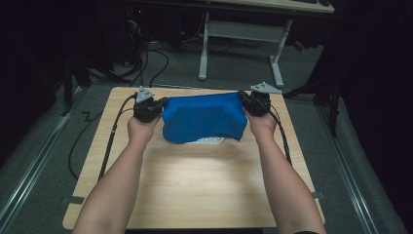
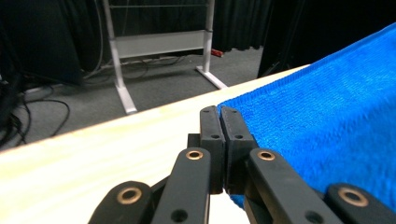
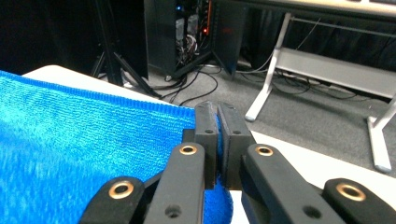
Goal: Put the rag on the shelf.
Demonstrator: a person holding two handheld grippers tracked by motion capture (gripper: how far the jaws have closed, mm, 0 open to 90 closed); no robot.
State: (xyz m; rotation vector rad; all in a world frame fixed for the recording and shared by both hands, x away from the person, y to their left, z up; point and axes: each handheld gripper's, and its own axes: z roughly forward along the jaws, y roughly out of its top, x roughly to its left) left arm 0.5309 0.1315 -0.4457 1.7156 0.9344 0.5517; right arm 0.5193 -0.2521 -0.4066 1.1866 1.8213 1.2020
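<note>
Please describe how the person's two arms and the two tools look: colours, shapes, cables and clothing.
Both forearms are bare; a dark sleeve edge shows at the bottom by the right arm. The left tool and the right tool have black bodies, each topped by a grey three-cornered plate. A black cable trails from each toward the person. In the gripper views, the jaws are flat black blocks on black link bars with brass-coloured pivot rings.

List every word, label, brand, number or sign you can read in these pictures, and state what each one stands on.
None can be read.
The blue cloth, both grippers and the wooden table show no writing.
A small white patch under the cloth has faint marks, too small and blurred to read.
The lit dots on the equipment rack are lights, not text.
</note>
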